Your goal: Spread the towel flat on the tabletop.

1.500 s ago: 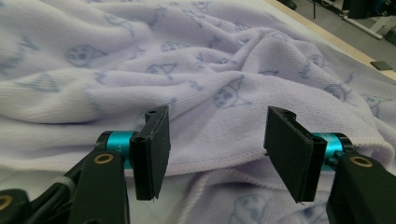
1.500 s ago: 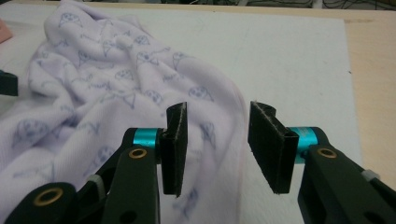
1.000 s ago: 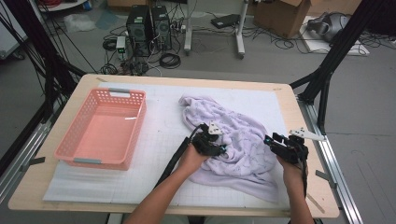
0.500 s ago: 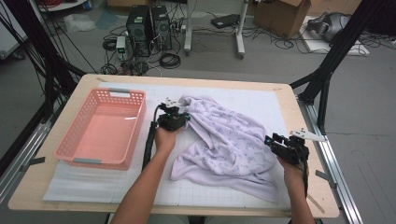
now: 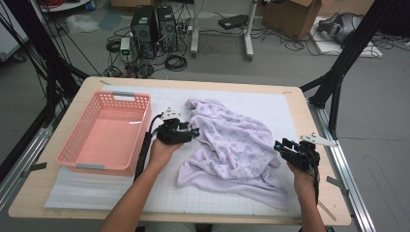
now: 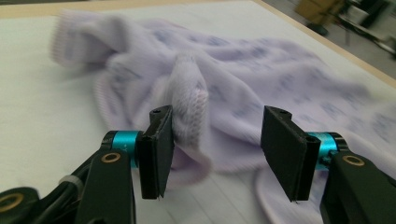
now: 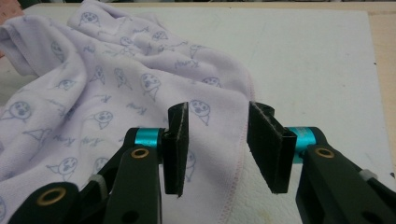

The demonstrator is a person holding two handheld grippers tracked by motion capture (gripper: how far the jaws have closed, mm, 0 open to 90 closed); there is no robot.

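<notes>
A crumpled lilac printed cotton cloth (image 5: 232, 145) lies on the white gridded mat (image 5: 270, 106) of the wooden table (image 5: 58, 193), right of an empty pink plastic basket (image 5: 104, 133); my left gripper (image 5: 191, 131) sits at its left edge, fingers spread (a raised fold (image 6: 189, 100) between them); my right gripper (image 5: 280, 146) at its right hem, fingers spread.

No readable text anywhere — the lilac cloth (image 7: 116, 93) carries printed script marks, too blurred to read.
</notes>
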